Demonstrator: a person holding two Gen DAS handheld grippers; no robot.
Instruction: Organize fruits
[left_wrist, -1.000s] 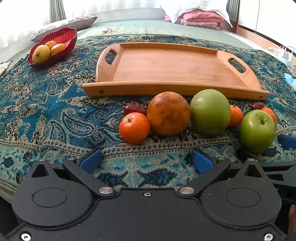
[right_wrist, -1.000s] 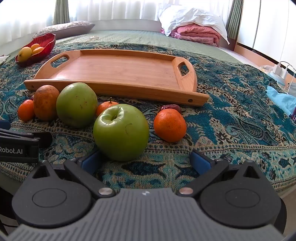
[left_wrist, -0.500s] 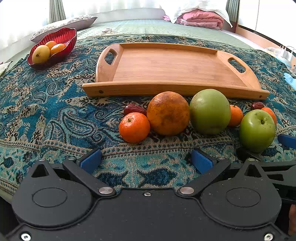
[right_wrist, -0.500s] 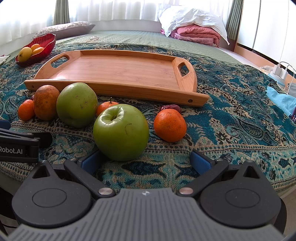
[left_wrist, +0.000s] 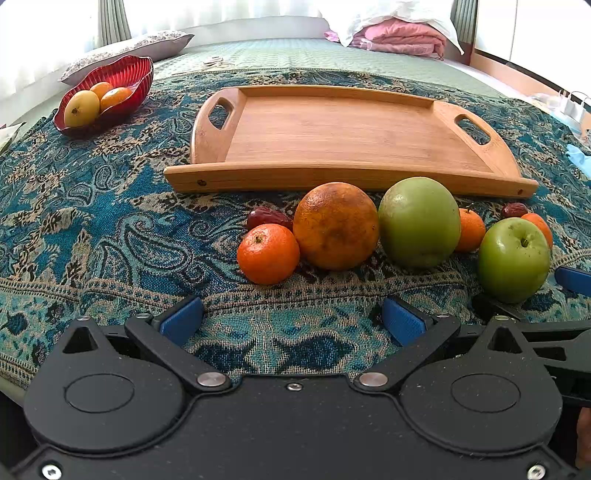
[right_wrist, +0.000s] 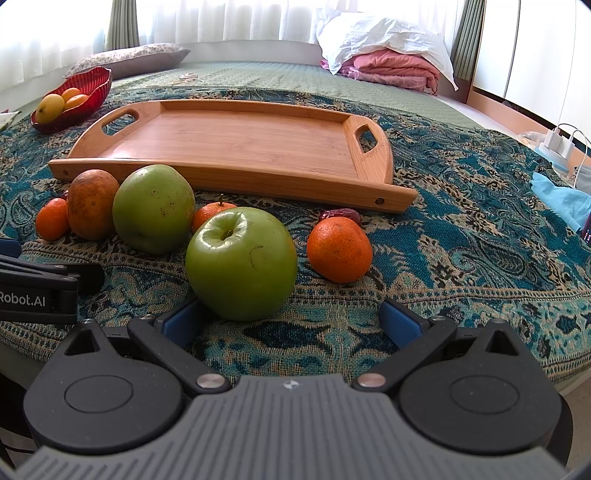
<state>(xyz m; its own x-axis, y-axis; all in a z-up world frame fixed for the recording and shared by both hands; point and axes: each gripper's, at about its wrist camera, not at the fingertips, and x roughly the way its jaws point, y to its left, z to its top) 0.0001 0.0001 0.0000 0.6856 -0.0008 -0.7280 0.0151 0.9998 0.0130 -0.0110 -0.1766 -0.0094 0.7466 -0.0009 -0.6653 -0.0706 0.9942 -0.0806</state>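
Note:
A row of fruit lies on the patterned cloth in front of an empty wooden tray (left_wrist: 347, 136) (right_wrist: 236, 147). In the left wrist view: a small tangerine (left_wrist: 268, 254), a large brownish orange (left_wrist: 335, 226), a big green fruit (left_wrist: 419, 221), and a green apple (left_wrist: 513, 259). My left gripper (left_wrist: 291, 319) is open and empty, just short of the tangerine and orange. In the right wrist view my right gripper (right_wrist: 291, 319) is open; the green apple (right_wrist: 241, 263) sits at its left finger, a tangerine (right_wrist: 339, 249) beyond.
A red bowl (left_wrist: 110, 92) (right_wrist: 74, 99) with yellow and orange fruit stands at the far left. Dark red dates (left_wrist: 267, 218) (right_wrist: 340, 214) lie among the fruit. Folded pink bedding (right_wrist: 388, 66) is at the back; a blue cloth (right_wrist: 561, 199) and charger at right.

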